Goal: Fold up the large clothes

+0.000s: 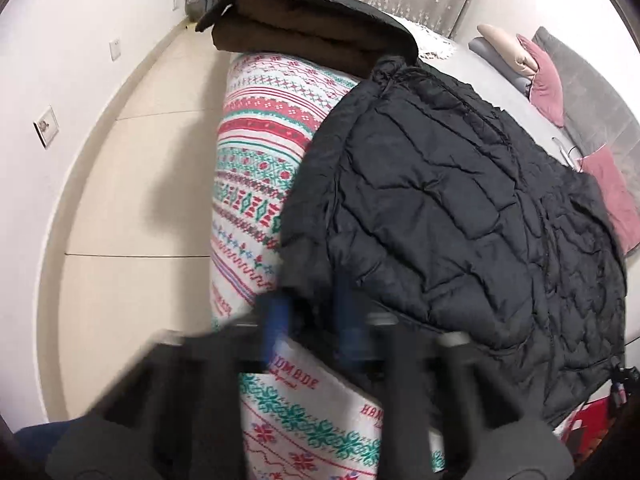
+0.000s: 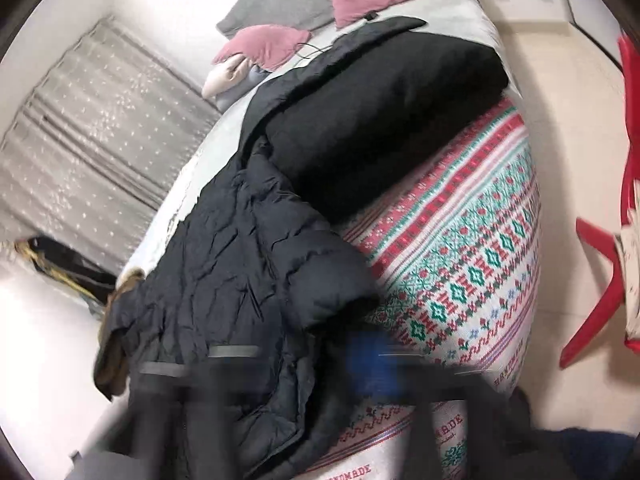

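The black quilted jacket (image 1: 460, 216) lies spread on the patterned blanket (image 1: 256, 184) covering the bed. The left gripper (image 1: 316, 320), blurred, has its blue fingers slightly apart at the jacket's near hem; whether they pinch it is unclear. The right gripper (image 2: 304, 364) is too blurred to judge, close over the jacket (image 2: 240, 264).

The left gripper (image 1: 310, 312) is smeared by motion blur: two blue fingers (image 1: 276, 320) rise from a black, blocky body, with a pale metal crossbar behind them and a short silver-grey stub on the right side. Dark blue fabric shows at the lower left corner. The right gripper (image 2: 304, 364) is equally blurred: one blue finger (image 2: 370, 364) shows, flanked by black frame struts and grey bar segments, with dark blue cloth at the lower right edge.
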{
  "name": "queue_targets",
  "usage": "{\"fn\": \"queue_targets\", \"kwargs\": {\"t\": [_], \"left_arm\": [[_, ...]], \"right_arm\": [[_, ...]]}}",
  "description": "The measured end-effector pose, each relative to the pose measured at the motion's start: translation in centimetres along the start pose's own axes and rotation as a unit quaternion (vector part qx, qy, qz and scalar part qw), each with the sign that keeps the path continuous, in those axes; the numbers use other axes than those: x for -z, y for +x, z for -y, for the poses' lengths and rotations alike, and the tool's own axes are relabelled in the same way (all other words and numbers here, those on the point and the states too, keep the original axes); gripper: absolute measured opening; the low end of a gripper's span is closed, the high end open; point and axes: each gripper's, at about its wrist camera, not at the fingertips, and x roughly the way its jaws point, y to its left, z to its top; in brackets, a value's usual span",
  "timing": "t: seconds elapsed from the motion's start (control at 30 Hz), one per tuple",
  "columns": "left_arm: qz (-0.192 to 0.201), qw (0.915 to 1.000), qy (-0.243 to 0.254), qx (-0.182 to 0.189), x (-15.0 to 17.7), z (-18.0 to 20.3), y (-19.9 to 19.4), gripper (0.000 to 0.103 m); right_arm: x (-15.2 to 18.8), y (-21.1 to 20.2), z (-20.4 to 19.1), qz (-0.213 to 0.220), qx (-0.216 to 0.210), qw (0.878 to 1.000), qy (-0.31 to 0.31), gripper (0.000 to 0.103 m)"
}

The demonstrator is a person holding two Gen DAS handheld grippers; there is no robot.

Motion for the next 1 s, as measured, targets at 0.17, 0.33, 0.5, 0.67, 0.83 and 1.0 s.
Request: {"fn": "queue_targets", "kwargs": {"t": [0.17, 0.33, 0.5, 0.67, 0.83, 1.0], "left_arm": [[0.011, 0.9996, 0.022, -0.014, 0.5, 1.0, -0.6, 0.007], [0.007, 0.9995, 0.032, -0.006, 1.2, 0.3, -1.1, 0.007], [0.008, 0.9997, -0.006, 0.022, -0.1, -1.1, -1.7, 0.028], [0.029, 0.9955, -0.068, 0.060, -3.3, -3.2, -3.5, 0.049], [0.052, 0.9873, -0.117, 0.095, -9.0, -3.9, -5.0, 0.065], [0.109, 0.9764, -0.145, 0.116, -16.5, -4.5, -6.4, 0.083]], "right_arm": [[0.6, -1.7, 1.0, 0.010, -0.006, 1.000, 0.000, 0.004], [0.6, -2.6, 1.7, 0.013, 0.002, 1.000, -0.017, 0.004], [0.6, -2.2, 0.9, -0.008, 0.014, 0.999, -0.051, 0.010], [-1.3, -5.2, -0.3, 0.054, 0.019, 0.997, -0.055, 0.025], [-3.8, -7.5, -6.6, 0.113, 0.007, 0.985, -0.128, 0.061], [-5.2, -6.2, -15.8, 0.115, -0.026, 0.965, -0.233, 0.088]]}}
